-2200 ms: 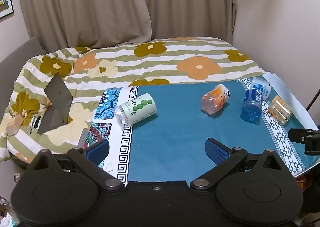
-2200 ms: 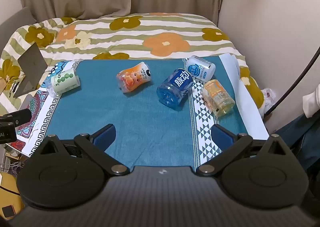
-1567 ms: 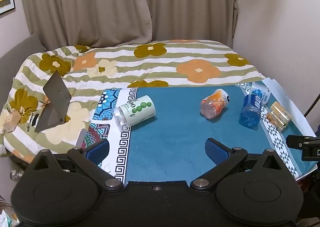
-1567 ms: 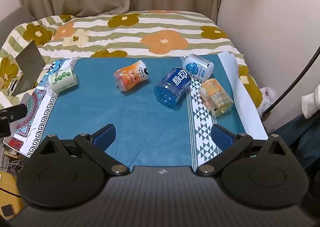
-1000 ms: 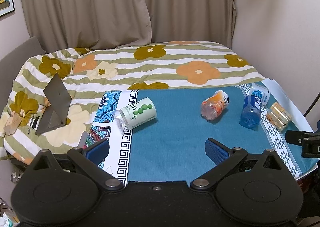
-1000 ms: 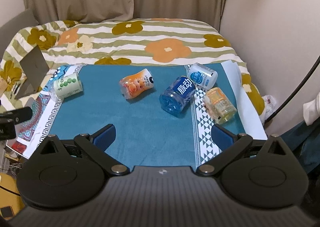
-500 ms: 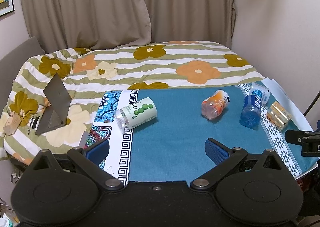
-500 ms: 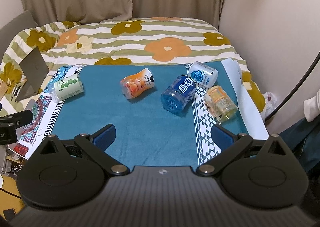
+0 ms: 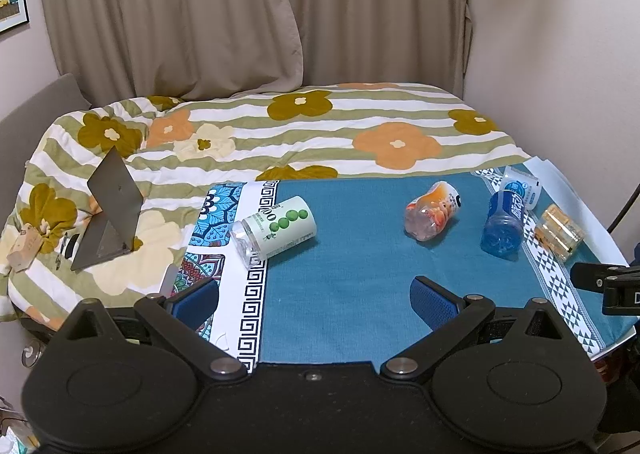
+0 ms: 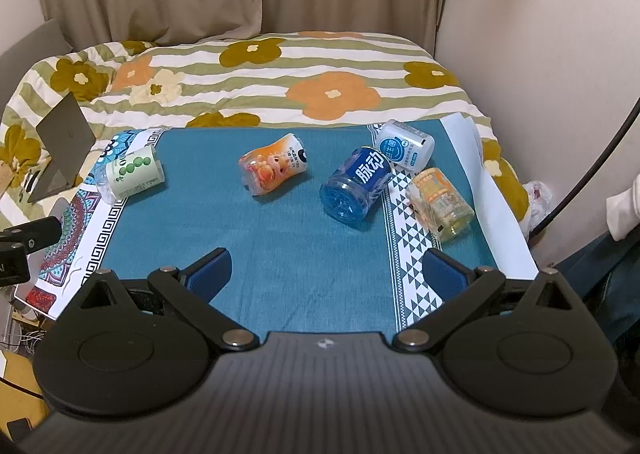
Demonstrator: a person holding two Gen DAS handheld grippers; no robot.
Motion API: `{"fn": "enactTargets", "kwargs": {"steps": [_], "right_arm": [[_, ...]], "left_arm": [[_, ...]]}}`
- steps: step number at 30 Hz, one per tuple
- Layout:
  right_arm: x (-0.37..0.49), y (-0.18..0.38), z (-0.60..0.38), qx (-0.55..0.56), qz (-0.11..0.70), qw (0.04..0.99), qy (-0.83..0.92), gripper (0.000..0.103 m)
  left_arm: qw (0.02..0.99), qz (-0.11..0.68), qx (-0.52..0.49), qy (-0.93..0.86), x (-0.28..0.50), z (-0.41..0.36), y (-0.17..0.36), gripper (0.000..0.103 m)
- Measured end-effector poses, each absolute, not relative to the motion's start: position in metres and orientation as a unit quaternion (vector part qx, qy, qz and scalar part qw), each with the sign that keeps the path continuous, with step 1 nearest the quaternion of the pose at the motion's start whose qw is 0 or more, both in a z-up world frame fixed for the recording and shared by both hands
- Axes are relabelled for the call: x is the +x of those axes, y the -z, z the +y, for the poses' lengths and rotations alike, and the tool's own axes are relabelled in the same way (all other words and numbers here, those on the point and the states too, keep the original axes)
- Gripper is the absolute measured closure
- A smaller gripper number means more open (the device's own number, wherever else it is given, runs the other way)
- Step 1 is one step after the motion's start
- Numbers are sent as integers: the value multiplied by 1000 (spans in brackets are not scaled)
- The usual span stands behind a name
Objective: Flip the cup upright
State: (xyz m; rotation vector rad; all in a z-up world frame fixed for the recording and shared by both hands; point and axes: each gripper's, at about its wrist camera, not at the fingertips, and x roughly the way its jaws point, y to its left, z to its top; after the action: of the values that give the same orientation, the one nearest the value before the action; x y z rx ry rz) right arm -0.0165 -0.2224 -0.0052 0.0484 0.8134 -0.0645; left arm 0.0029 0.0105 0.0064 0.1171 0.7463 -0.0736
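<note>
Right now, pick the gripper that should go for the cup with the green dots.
Left. The green-dot cup lies just ahead of the open left gripper; from the right gripper it sits far off at the mat's left edge.

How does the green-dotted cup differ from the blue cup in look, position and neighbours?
The green-dotted cup wears a pale label with green dots; the blue cup is tinted blue with white characters. The green-dotted cup lies alone across the cloth's left patterned border; the blue cup lies toward the right, close beside a white cup. Both lie on their sides, untouched by either gripper.
</note>
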Motion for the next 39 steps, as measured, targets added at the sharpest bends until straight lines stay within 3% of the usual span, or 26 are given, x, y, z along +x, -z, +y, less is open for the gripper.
{"fn": "enactTargets", "kwargs": {"steps": [28,39], "right_arm": [[-14,4,-228,25,399,916,32,0],[7,-5,-258,55,391,918,26,0]], "left_arm": [[926,370,64,41,15,4,-11,0],[916,376,105,88,66,-36,-19,0]]}}
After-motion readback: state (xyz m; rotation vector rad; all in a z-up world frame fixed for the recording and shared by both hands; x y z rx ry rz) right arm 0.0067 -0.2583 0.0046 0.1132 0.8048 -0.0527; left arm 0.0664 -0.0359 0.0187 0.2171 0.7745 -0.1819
